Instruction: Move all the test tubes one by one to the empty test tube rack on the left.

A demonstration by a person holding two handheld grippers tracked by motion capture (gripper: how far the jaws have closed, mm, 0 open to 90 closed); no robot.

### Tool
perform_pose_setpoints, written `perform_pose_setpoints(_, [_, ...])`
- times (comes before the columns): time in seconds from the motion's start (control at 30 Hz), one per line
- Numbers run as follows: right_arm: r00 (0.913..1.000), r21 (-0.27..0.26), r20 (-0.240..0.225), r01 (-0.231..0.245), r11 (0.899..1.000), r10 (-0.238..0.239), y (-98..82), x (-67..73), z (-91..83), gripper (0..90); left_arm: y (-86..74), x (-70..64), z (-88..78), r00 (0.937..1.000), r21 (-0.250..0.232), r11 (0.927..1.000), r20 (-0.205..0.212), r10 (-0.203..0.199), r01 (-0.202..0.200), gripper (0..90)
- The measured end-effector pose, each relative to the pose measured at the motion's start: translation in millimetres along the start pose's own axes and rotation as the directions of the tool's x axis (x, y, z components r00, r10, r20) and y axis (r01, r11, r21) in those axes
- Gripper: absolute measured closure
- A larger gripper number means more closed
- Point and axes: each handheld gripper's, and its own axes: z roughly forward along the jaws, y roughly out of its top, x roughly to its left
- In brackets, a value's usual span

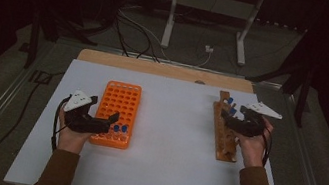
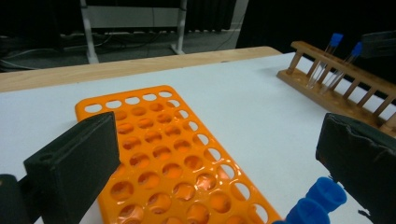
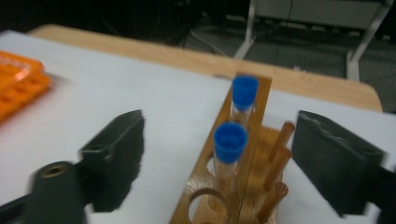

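White tabletop (image 1: 170,139), dark cabled floor (image 1: 132,31)

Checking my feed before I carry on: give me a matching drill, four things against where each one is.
1. orange rack
2. wooden rack
3. left hand-held gripper
4. right hand-held gripper

A. at the wooden rack's capped tubes
B. right part of the table
C. left part of the table
D. at the orange rack's near end

Pairs: 1-C, 2-B, 3-D, 4-A

Left gripper (image 1: 106,119) held low and level, jaws wide apart. Right gripper (image 1: 229,117) angled forward, jaws spread, nothing pressed between them.
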Motion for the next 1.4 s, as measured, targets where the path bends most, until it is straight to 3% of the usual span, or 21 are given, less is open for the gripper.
perform_pose_setpoints(0.03, [0.9999,0.011,0.009,0.011,1.0,-0.011,-2.0,-0.4,2.3,46.2,0.0,0.0,-0.8,1.0,-0.003,1.0,0.0,-0.001,0.001,0.6])
perform_pose_setpoints(0.13, [0.9995,0.028,0.029,0.011,1.0,-0.011,-7.2,-2.9,5.9,63.4,0.3,0.2,-2.5,1.0,-0.014,0.9999,-0.003,-0.007,0.007,0.6])
perform_pose_setpoints(0.27, [0.9999,0.036,0.016,-0.001,0.999,0.0,-8.0,-7.2,9.1,74.7,0.6,0.4,-4.0,1.0,-0.016,0.9999,-0.006,-0.005,0.005,0.6])
perform_pose_setpoints(0.53, [0.9998,0.04,0.013,0.013,0.999,-0.013,-3.0,-3.1,18.2,76.1,0.6,0.5,-1.7,0.9999,-0.016,0.9999,-0.012,-0.005,0.005,0.6])
perform_pose_setpoints(0.9, [0.9997,0.046,0.017,-0.021,0.999,0.02,-4.1,-3.9,19.3,77.0,1.2,-2.9,-3.2,1.0,-0.016,0.9999,-0.004,0.006,-0.006,0.6])
perform_pose_setpoints(1.3, [0.9992,-0.026,0.012,-0.037,0.999,0.037,9.8,-0.3,-2.8,77.1,-2.0,-5.6,0.8,0.9999,0.001,0.9999,0.0,0.015,-0.015,0.6])
perform_pose_setpoints(1.4, [0.9996,-0.046,0.017,-0.021,0.999,0.022,17.8,1.7,-10.8,77.0,-3.2,-6.9,3.1,0.9999,0.003,0.9999,0.003,0.016,-0.016,0.6])
